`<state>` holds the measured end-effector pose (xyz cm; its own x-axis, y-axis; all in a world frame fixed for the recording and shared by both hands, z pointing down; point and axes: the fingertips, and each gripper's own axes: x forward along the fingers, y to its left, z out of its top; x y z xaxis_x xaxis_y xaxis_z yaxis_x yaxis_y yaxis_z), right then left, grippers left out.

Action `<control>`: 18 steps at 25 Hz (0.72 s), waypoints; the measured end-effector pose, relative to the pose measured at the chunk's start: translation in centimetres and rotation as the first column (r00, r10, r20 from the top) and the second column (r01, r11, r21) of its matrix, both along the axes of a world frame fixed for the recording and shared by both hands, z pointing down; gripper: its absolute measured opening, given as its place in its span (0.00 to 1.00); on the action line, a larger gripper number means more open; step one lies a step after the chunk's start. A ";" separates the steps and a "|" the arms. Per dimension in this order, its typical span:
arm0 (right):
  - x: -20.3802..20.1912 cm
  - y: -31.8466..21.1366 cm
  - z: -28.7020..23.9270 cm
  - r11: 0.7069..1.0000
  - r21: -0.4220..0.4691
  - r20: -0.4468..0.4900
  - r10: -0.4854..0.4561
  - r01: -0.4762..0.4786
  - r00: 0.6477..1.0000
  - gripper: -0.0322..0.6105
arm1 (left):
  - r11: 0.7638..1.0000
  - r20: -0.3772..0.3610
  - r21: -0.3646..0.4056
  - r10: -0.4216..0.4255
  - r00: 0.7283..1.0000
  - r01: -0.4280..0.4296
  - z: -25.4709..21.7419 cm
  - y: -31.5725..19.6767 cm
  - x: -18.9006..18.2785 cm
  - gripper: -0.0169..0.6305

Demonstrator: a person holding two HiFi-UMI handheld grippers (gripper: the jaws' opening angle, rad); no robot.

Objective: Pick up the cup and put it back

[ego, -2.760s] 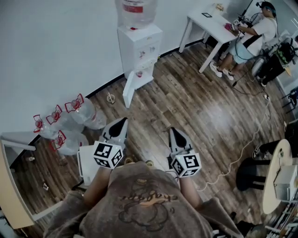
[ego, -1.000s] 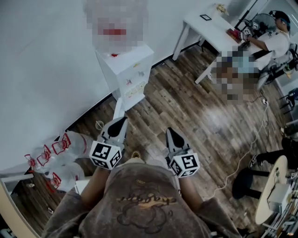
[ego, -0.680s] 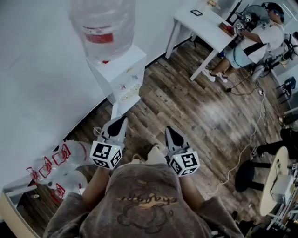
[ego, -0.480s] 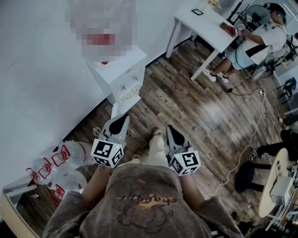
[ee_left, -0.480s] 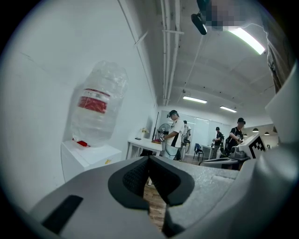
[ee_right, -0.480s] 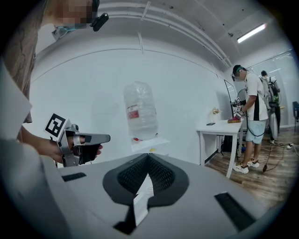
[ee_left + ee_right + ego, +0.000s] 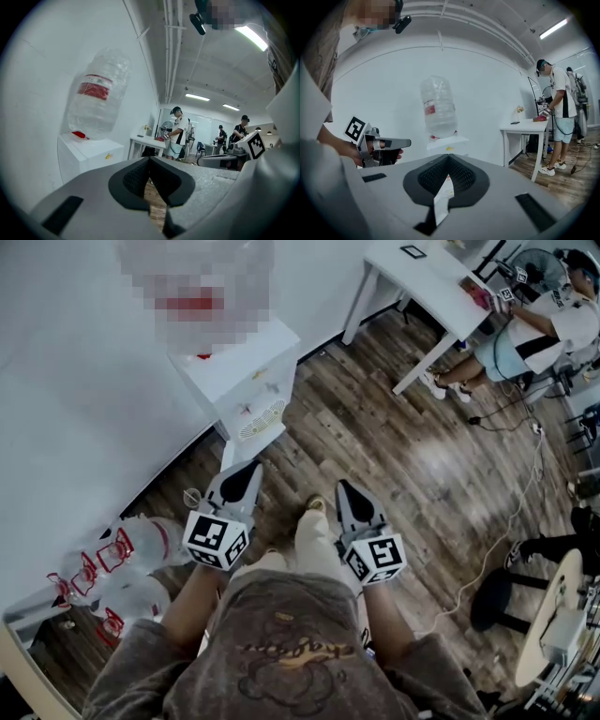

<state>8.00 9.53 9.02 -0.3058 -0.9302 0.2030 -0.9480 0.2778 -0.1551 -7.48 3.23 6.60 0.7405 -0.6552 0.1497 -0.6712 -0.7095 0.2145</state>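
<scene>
A white water dispenser (image 7: 246, 381) with a big clear bottle (image 7: 98, 96) on top stands against the wall ahead of me. On the floor to its left, by the wall, sits a small round cup-like thing (image 7: 192, 496). My left gripper (image 7: 246, 471) is shut and empty, pointing at the floor just before the dispenser. My right gripper (image 7: 345, 487) runs parallel beside it, jaws together, holding nothing. In the right gripper view the dispenser (image 7: 447, 143) shows above the closed jaws, with the left gripper (image 7: 401, 142) to the side. No cup shows in either gripper view.
Several empty water bottles (image 7: 131, 540) lie on the floor at the left. A white table (image 7: 422, 277) with a seated person (image 7: 548, 329) is at the back right. A cable (image 7: 511, 521), a black stool (image 7: 497, 596) and a round table (image 7: 553, 615) are on the right.
The dispenser has come nearer and lower in the head view as I step towards it. Both grippers have moved forward together, still shut, and my leg now shows between them.
</scene>
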 end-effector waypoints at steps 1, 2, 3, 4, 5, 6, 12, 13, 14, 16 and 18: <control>0.3 -0.3 0.5 1.000 0.000 0.001 -0.001 0.001 1.000 0.05 | 1.000 0.000 -0.002 0.001 1.000 -0.001 0.6 -0.2 0.3 0.03; 0.7 -0.6 1.2 1.000 -0.001 0.001 -0.004 0.004 1.000 0.05 | 1.000 0.000 -0.004 0.003 1.000 -0.003 1.2 -0.5 0.6 0.03; 1.0 -0.9 1.9 1.000 -0.002 -0.001 -0.008 0.008 1.000 0.05 | 1.000 0.001 -0.004 0.005 1.000 -0.005 1.8 -0.8 0.9 0.03; 1.3 -1.4 2.7 1.000 -0.002 -0.003 -0.011 0.011 1.000 0.05 | 1.000 0.002 -0.004 0.008 1.000 -0.008 2.5 -1.1 1.2 0.03; 1.6 -2.0 3.5 1.000 -0.003 -0.004 -0.013 0.013 1.000 0.05 | 1.000 0.002 -0.006 0.011 1.000 -0.011 3.3 -1.6 1.5 0.03; 1.8 -2.5 4.3 1.000 -0.004 -0.006 -0.014 0.014 1.000 0.05 | 1.000 0.002 -0.009 0.014 1.000 -0.014 4.2 -2.1 1.8 0.03; 3.0 -6.0 10.4 1.000 -0.017 -0.018 -0.026 0.025 1.000 0.05 | 0.999 0.008 -0.022 0.037 0.999 -0.037 10.6 -5.1 3.5 0.03; 3.3 -6.6 11.3 0.999 -0.019 -0.019 -0.029 0.028 0.999 0.05 | 0.999 0.014 -0.025 0.040 0.999 -0.040 11.9 -5.6 3.8 0.03; 3.5 -7.3 12.2 0.999 -0.019 -0.020 -0.032 0.032 0.999 0.05 | 0.999 0.021 -0.030 0.041 0.999 -0.040 13.1 -6.1 4.2 0.03; 4.2 -8.6 14.0 0.999 -0.014 -0.019 -0.037 0.037 0.999 0.05 | 0.999 0.025 -0.039 0.039 0.999 -0.038 15.4 -7.2 4.8 0.03; 5.0 -9.6 16.0 0.999 -0.012 -0.017 -0.038 0.038 0.999 0.05 | 0.998 0.021 -0.046 0.038 0.999 -0.037 17.8 -8.1 5.5 0.03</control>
<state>13.01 -0.12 25.05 -0.3368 -0.9157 0.2190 -0.9396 0.3117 -0.1417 -1.96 -4.85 24.37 0.7604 -0.6194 0.1952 -0.6494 -0.7239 0.2329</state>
